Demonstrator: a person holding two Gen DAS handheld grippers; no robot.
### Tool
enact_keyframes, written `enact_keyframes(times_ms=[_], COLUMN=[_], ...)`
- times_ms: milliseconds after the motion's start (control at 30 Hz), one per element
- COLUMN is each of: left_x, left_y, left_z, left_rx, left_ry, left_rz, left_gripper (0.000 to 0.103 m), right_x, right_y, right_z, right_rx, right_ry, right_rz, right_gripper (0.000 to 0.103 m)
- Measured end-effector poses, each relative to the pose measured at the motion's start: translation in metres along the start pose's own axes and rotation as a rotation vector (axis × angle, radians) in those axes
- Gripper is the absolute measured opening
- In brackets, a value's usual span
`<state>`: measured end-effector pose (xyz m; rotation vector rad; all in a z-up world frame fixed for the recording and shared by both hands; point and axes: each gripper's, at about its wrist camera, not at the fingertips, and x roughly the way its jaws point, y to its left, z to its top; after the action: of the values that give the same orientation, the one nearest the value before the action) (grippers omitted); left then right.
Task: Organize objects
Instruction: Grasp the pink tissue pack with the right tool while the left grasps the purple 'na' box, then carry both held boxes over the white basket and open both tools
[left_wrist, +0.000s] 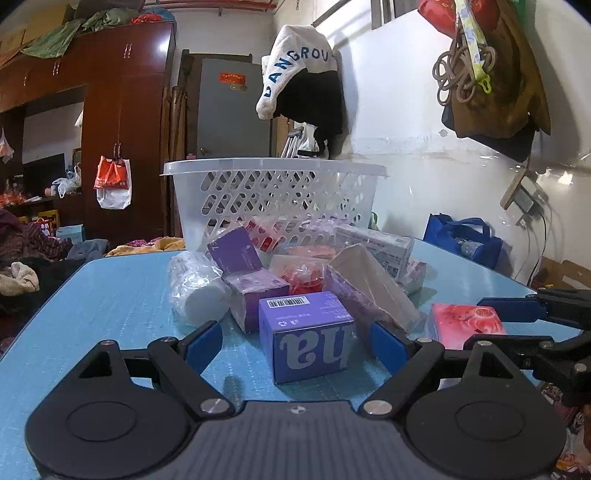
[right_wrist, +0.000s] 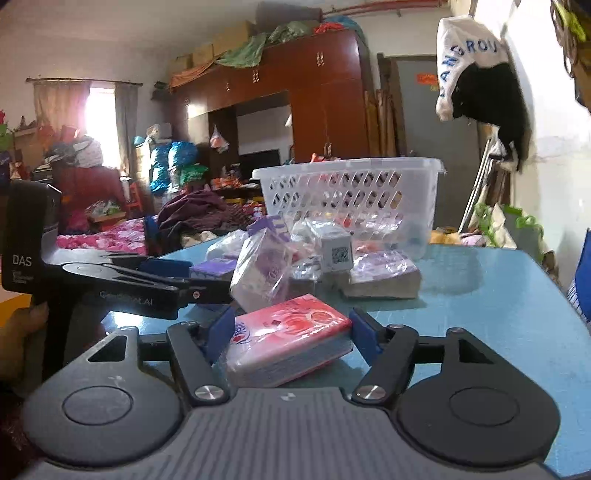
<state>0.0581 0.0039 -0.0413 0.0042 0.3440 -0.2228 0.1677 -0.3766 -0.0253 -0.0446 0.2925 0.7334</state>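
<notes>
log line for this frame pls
left claw: open, around purple box | right claw: open, straddling pink tissue pack | basket: behind pile on blue table

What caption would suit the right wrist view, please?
Open right gripper straddling a pink tissue pack on the blue table.

Indoor light, moderate. Right wrist view: window (right_wrist: 98, 110) blown out, haze around it; far room soft. Left wrist view: glare on white wall (left_wrist: 424, 122) and wardrobe (left_wrist: 125, 110). Soft shadows on tabletop (left_wrist: 122, 302). Strong fisheye bending and dark vignette at corners.
</notes>
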Motion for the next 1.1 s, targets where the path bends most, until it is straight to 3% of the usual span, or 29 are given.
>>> enact_keyframes(times_ms=[33,100,133,267,400,533,567,600,633,667,1100], left_x=[0.001,0.001,0.001,0.002,0.005,0.008,0.008,0.008,0.009,0.009,-0.018], left_y=[-0.001,0.001,0.001,0.001,-0.002,-0.008,-0.011,-0.013,-0.014,-0.014,0.006], left_z=[0.000,0.001,0.001,0.001,0.001,0.002,0.002,0.001,0.001,0.000,0.009], left_rx=[-0.001,-0.007,-0.009,-0.006,0.000,0.021,0.031,0.039,0.049,0.052,-0.031], left_ry=[0.001,0.001,0.002,0.009,0.015,0.012,0.007,0.000,0.002,0.009,-0.083], left_rz=[0.001,0.000,-0.001,-0.005,-0.007,0.011,0.018,0.028,0.035,0.036,0.018], left_gripper=[0.090,0.090,0.090,0.090,0.090,0.088,0.086,0.077,0.061,0.055,0.056], right_x=[-0.001,-0.001,-0.001,0.005,0.010,0.009,0.008,0.007,0.007,0.006,-0.007], right_y=[-0.001,0.001,0.004,0.011,0.011,0.008,0.007,0.006,0.006,0.006,-0.005], right_z=[-0.001,-0.002,-0.003,-0.007,-0.010,-0.010,-0.010,-0.010,-0.010,-0.010,0.004], right_rx=[0.003,-0.015,-0.031,-0.076,-0.090,-0.083,-0.082,-0.080,-0.078,-0.080,-0.071], right_ry=[-0.008,-0.006,-0.007,0.019,0.043,0.042,0.041,0.040,0.040,0.040,-0.008], right_rz=[0.003,0.019,0.022,0.023,0.002,0.004,0.006,0.008,0.011,0.010,-0.046], right_gripper=[0.080,0.099,0.100,0.099,0.088,0.086,0.086,0.085,0.085,0.085,0.084])
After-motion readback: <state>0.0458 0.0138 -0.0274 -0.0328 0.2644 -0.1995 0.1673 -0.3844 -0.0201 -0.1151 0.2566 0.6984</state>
